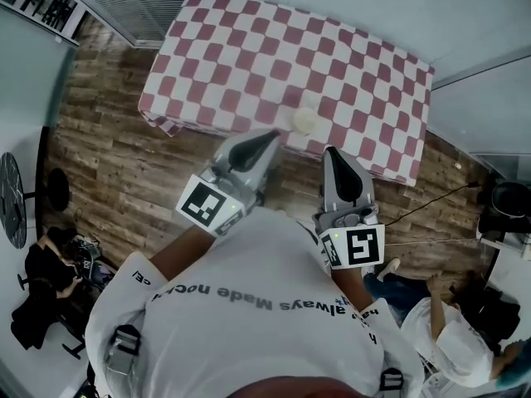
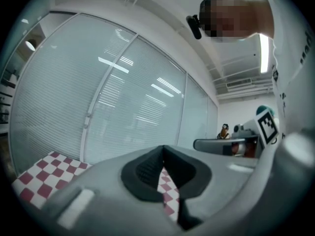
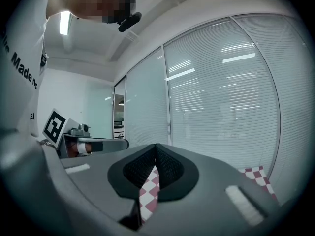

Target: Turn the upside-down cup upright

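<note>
1. Head view: the cup [image 1: 304, 121] stands on the checked worktop [image 1: 241, 48], just ahead of both grippers' fingers and between the two.
2. Left gripper [image 1: 268, 137]: fingers pressed together, nothing held, tips near the cup but apart from it.
3. Right gripper [image 1: 331, 152]: fingers pressed together, nothing held, apart from the cup.

Both tongs held level, side by side ahead of the torso: left tongs [image 1: 264, 142] closed empty, right tongs [image 1: 335, 158] likewise.
</note>
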Demonstrator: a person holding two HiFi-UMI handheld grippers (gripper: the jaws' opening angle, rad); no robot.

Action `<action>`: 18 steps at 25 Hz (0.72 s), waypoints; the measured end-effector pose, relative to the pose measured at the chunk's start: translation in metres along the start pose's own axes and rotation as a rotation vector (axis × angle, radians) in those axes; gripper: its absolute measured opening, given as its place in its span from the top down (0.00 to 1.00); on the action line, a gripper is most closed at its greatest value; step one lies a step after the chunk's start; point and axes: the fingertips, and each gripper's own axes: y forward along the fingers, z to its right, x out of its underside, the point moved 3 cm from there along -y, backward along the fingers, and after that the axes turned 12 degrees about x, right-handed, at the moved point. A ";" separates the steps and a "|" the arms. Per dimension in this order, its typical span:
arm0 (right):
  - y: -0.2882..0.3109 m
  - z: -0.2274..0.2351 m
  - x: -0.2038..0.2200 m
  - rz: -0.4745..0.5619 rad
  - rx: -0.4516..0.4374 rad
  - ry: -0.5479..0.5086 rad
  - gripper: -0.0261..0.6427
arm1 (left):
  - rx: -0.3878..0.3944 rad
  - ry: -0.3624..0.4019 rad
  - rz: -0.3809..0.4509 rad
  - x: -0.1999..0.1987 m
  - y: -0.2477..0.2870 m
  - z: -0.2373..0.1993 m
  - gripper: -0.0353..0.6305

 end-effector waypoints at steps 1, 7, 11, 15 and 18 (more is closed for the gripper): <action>0.008 -0.001 -0.002 0.002 0.009 -0.005 0.96 | 0.008 0.002 0.000 -0.002 0.001 -0.009 0.94; 0.043 -0.004 -0.007 0.011 0.069 -0.014 0.96 | 0.047 0.011 -0.006 -0.008 0.002 -0.053 0.94; 0.056 0.000 -0.006 0.007 0.094 -0.008 0.96 | 0.052 -0.003 -0.011 -0.008 0.006 -0.070 0.94; 0.061 0.011 -0.007 0.010 0.107 -0.013 0.96 | 0.068 -0.011 -0.014 -0.005 0.021 -0.072 0.94; 0.061 0.022 -0.008 0.010 0.111 -0.027 0.96 | 0.072 -0.019 -0.016 -0.006 0.034 -0.070 0.94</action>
